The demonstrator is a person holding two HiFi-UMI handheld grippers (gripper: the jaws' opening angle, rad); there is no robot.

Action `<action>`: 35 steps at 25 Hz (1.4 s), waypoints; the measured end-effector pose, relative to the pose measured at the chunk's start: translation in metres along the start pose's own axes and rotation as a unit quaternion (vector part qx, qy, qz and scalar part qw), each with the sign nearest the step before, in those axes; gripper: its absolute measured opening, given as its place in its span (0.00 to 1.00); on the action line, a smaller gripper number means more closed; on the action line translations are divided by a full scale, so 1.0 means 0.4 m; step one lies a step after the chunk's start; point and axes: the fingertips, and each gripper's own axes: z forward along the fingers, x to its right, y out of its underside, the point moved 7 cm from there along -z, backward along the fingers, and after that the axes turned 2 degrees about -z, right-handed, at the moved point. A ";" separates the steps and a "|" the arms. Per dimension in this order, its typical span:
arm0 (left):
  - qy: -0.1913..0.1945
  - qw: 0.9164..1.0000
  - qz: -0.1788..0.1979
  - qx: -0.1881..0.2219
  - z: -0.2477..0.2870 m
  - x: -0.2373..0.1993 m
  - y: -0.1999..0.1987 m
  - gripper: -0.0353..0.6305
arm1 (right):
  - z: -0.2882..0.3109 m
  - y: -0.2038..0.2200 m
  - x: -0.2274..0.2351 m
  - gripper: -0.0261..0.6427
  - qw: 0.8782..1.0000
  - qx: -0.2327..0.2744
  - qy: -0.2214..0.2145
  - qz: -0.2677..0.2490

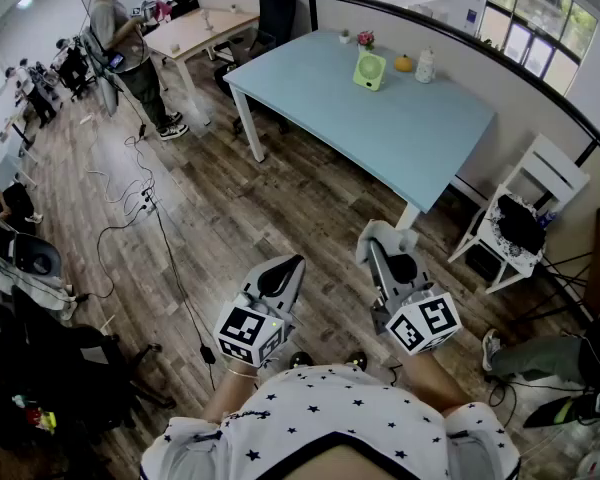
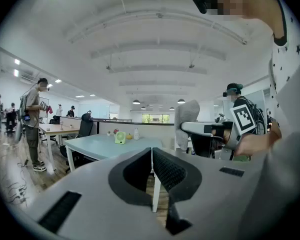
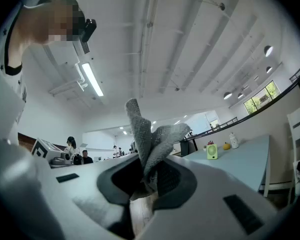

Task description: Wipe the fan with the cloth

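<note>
1. The right gripper [image 3: 147, 173] is clamped on a grey knitted cloth [image 3: 151, 136]; its jaws pinch the lower folds and the rest of the cloth stands up out of them in a loose bunch
2. In the head view the same right gripper [image 1: 380, 240] is held low in front of the person, pointing away from the body, with the cloth [image 1: 377, 234] showing as a pale lump at its tip
3. The left gripper [image 2: 151, 156] has its jaws pressed together, the dark ribbed pads meeting along a line, with nothing between them
4. In the head view the left gripper [image 1: 283, 271] sits just left of the right one, at about the same height, over the dark wooden plank floor [image 1: 280, 198]
5. The small light-green square desk fan [image 1: 369, 70] stands upright near the far edge of a light blue rectangular table [image 1: 400, 138], well apart from both grippers
6. To the right of the fan on the table are a small round orange object [image 1: 404, 64] and then a white bottle [image 1: 425, 66]; a tiny pot with a pink flower [image 1: 365, 40] stands just beyond the fan
7. A white wooden chair [image 1: 550, 173] with a black bag on its seat stands past the table's right end
8. At the far left a person in a grey top [image 1: 115, 23] stands beside a wooden desk [image 1: 195, 28], and black cables [image 1: 140, 203] trail across the floor
</note>
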 end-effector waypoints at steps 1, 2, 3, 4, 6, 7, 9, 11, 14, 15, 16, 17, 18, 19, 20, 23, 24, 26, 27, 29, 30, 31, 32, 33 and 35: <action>0.000 1.000 0.000 0.000 0.001 0.002 -0.002 0.10 | -0.002 0.000 0.002 0.11 1.000 0.001 0.001 0.004; 0.001 1.000 0.001 -0.001 0.002 0.004 -0.003 0.10 | -0.005 0.000 0.004 0.11 1.000 0.001 0.002 0.007; 0.001 1.000 0.001 -0.001 0.003 0.007 -0.003 0.10 | -0.007 0.000 0.006 0.11 1.000 0.001 0.002 0.008; 0.002 1.000 0.002 -0.002 0.003 0.009 -0.002 0.10 | -0.008 0.001 0.007 0.11 1.000 0.000 0.001 0.007; 0.003 1.000 0.002 -0.003 0.004 0.013 0.000 0.10 | -0.010 0.002 0.009 0.11 1.000 -0.001 0.001 0.004; 0.004 1.000 0.002 -0.004 0.006 0.015 0.002 0.10 | -0.012 0.003 0.011 0.11 1.000 -0.002 0.001 0.004; 0.004 1.000 0.001 -0.005 0.011 0.020 0.003 0.10 | -0.015 0.005 0.019 0.11 1.000 -0.004 0.002 0.005; 0.005 1.000 -0.001 -0.006 0.019 0.028 0.003 0.10 | -0.022 0.008 0.029 0.11 1.000 -0.008 0.004 0.009; 0.004 1.000 -0.003 -0.010 0.032 0.038 0.007 0.10 | -0.033 0.014 0.049 0.11 1.000 -0.010 0.009 0.025; 0.004 1.000 -0.003 -0.012 0.037 0.041 0.008 0.10 | -0.037 0.017 0.055 0.11 0.999 -0.010 0.011 0.030; 0.005 1.000 -0.003 -0.013 0.042 0.045 0.008 0.10 | -0.041 0.018 0.061 0.11 0.999 -0.011 0.012 0.034; 0.006 1.000 -0.002 -0.014 0.047 0.049 0.008 0.10 | -0.044 0.019 0.067 0.11 0.999 -0.011 0.013 0.038; 0.007 1.000 -0.002 -0.015 0.054 0.054 0.007 0.10 | -0.048 0.018 0.074 0.11 0.999 -0.011 0.013 0.041; 0.007 1.000 -0.001 -0.016 0.062 0.059 0.006 0.10 | -0.051 0.017 0.081 0.11 0.999 -0.010 0.011 0.044; 0.008 1.000 0.000 -0.017 0.071 0.065 0.005 0.10 | -0.056 0.016 0.089 0.11 0.999 -0.009 0.009 0.046; 0.013 1.000 0.002 -0.018 0.096 0.089 0.004 0.10 | -0.075 0.013 0.111 0.11 0.999 -0.009 0.007 0.050; 0.015 1.000 0.003 -0.017 0.104 0.100 0.005 0.10 | -0.083 0.014 0.119 0.11 0.999 -0.010 0.008 0.051; 0.019 1.000 0.004 -0.015 0.119 0.120 0.008 0.10 | -0.099 0.018 0.136 0.11 0.998 -0.012 0.009 0.053; 0.020 1.000 0.005 -0.014 0.126 0.129 0.009 0.10 | -0.106 0.020 0.144 0.11 0.998 -0.012 0.009 0.054; 0.019 1.000 0.006 -0.014 0.137 0.142 0.011 0.10 | -0.118 0.018 0.155 0.11 0.998 -0.011 0.006 0.056; 0.019 1.000 0.007 -0.014 0.141 0.147 0.009 0.10 | -0.123 0.015 0.158 0.11 0.998 -0.010 0.005 0.055; 0.020 1.000 0.008 -0.013 0.144 0.151 0.007 0.10 | -0.128 0.011 0.161 0.11 0.998 -0.010 0.005 0.055; 0.020 1.000 0.009 -0.012 0.147 0.154 0.004 0.10 | -0.131 0.007 0.164 0.11 0.998 -0.008 0.006 0.056; 0.020 1.000 0.010 -0.011 0.151 0.156 0.001 0.10 | -0.135 0.004 0.166 0.11 0.998 -0.007 0.006 0.056; 0.020 1.000 0.011 -0.009 0.159 0.160 -0.001 0.10 | -0.141 0.003 0.173 0.11 0.998 -0.006 0.008 0.058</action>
